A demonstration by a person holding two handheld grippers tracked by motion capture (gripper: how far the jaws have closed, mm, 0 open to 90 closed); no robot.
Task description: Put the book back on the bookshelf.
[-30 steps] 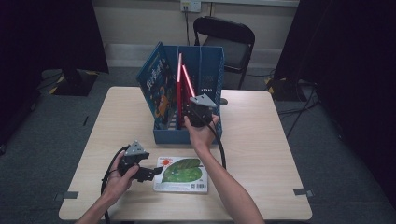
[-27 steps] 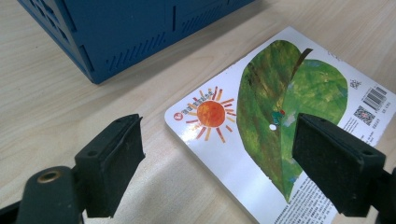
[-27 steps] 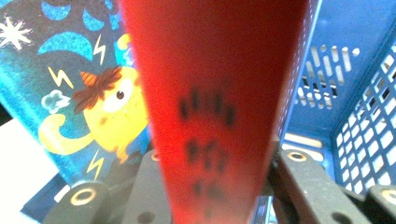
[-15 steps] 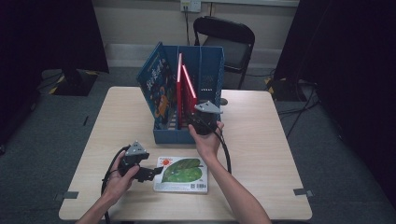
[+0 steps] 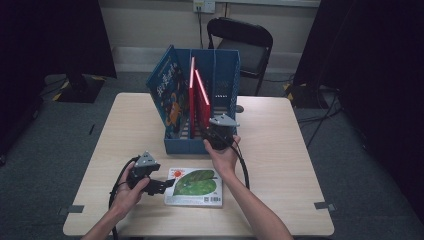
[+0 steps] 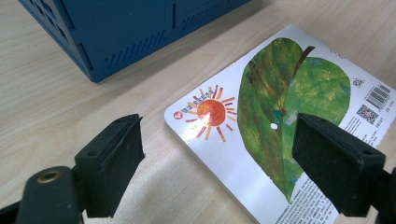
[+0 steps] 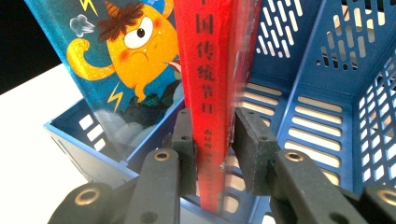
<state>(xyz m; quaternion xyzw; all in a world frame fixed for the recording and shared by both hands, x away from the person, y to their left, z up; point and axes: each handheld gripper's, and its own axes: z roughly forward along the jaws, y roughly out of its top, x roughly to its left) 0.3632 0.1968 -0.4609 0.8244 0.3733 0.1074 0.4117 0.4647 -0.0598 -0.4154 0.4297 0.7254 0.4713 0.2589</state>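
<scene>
A blue file rack (image 5: 226, 75) stands at the back middle of the table. A blue monster picture book (image 5: 167, 90) leans in its left slot. A red book (image 5: 199, 100) stands tilted in the slot to its right. My right gripper (image 5: 212, 131) is at the rack's front edge. In the right gripper view, the right gripper (image 7: 212, 135) is shut on the spine of the red book (image 7: 210, 84), beside the monster book (image 7: 116, 56) and the rack wall (image 7: 327, 70). A leaf-cover book (image 5: 195, 186) lies flat near the front. My left gripper (image 5: 165, 186) is open at its left edge. In the left gripper view, the left gripper (image 6: 219, 135) straddles the corner of the leaf-cover book (image 6: 289, 93).
A black chair (image 5: 245, 40) stands behind the table, close to the rack. The rack's right slot (image 7: 299, 130) holds nothing. A corner of the rack (image 6: 116, 32) sits just beyond the left gripper. Cables trail from both grippers over the wooden tabletop (image 5: 280, 145).
My right gripper has shifted slightly right and toward me at the rack's front, still on the red book. The left gripper and the leaf-cover book have barely moved.
</scene>
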